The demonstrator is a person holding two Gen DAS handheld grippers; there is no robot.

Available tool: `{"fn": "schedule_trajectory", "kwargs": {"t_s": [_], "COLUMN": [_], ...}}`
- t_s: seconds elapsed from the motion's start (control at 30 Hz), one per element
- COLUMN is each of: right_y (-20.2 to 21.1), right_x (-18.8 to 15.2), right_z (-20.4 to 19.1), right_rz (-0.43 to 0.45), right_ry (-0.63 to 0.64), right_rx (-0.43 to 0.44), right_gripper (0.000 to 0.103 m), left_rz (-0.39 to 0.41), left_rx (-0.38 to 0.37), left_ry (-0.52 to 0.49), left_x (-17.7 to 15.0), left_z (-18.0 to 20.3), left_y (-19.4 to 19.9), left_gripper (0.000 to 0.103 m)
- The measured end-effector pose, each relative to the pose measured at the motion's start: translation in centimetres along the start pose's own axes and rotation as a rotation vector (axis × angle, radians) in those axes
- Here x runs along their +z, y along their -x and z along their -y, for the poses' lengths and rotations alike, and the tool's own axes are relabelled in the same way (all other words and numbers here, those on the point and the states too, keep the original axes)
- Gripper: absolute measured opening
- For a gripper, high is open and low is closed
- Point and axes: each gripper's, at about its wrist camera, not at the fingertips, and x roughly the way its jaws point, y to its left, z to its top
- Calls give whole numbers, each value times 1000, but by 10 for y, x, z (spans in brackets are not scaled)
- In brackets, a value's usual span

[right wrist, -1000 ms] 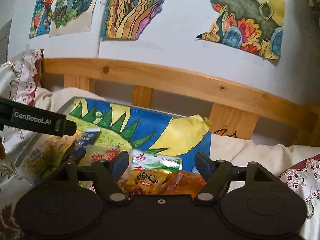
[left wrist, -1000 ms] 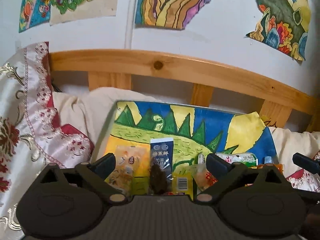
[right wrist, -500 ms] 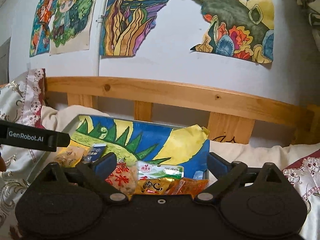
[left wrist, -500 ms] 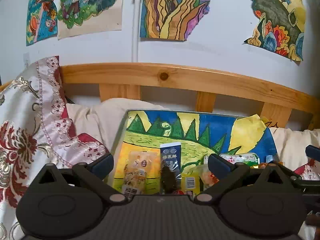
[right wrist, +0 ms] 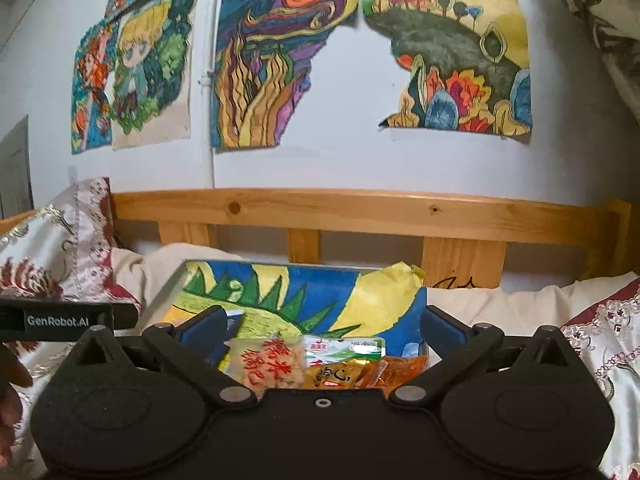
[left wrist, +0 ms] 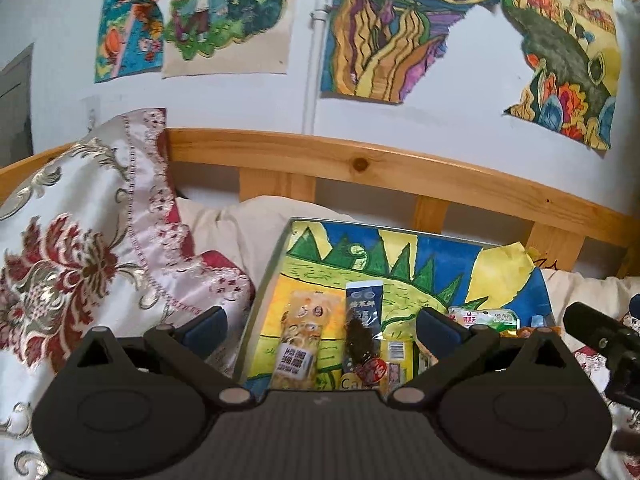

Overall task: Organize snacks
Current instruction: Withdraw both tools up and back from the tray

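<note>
Several snack packets lie on a tray lined with a painted sheet [left wrist: 400, 256], also seen in the right wrist view [right wrist: 280, 284]. In the left wrist view a yellow packet [left wrist: 300, 336] and a dark blue packet [left wrist: 363, 320] lie side by side, with a green-white packet [left wrist: 482, 316] further right. In the right wrist view a red-lettered packet [right wrist: 272, 362], a green-white packet [right wrist: 344, 348] and orange packets [right wrist: 384, 370] sit at the tray's near edge. My left gripper [left wrist: 322, 322] is open and empty above the near packets. My right gripper [right wrist: 324, 322] is open and empty.
A floral pillow [left wrist: 80, 248] lies left of the tray. A wooden headboard [left wrist: 360, 164] runs behind it, under a wall of paintings. Cream bedding [right wrist: 500, 304] lies to the right. The other gripper's tip [right wrist: 72, 320] shows at the left.
Both grippers have pulled back and tilted up, so more wall and less of the tray shows. Both stay open and empty. The snacks have not moved.
</note>
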Motion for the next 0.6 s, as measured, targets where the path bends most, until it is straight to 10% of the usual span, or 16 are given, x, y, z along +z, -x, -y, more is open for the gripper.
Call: {"fn": "schedule_trajectory", "kwargs": {"t_s": [0.6], "right_y": [80], "right_x": [-8], "right_z": [-15], "right_rz": [32], "right_ry": [-78], "right_rx": [10], "right_gripper": [102], "left_rz": [56], "left_rx": [5], "left_ry": [27], "left_x": [-29], "left_z": [-32], "left_y": [78], "left_gripper": [102]}}
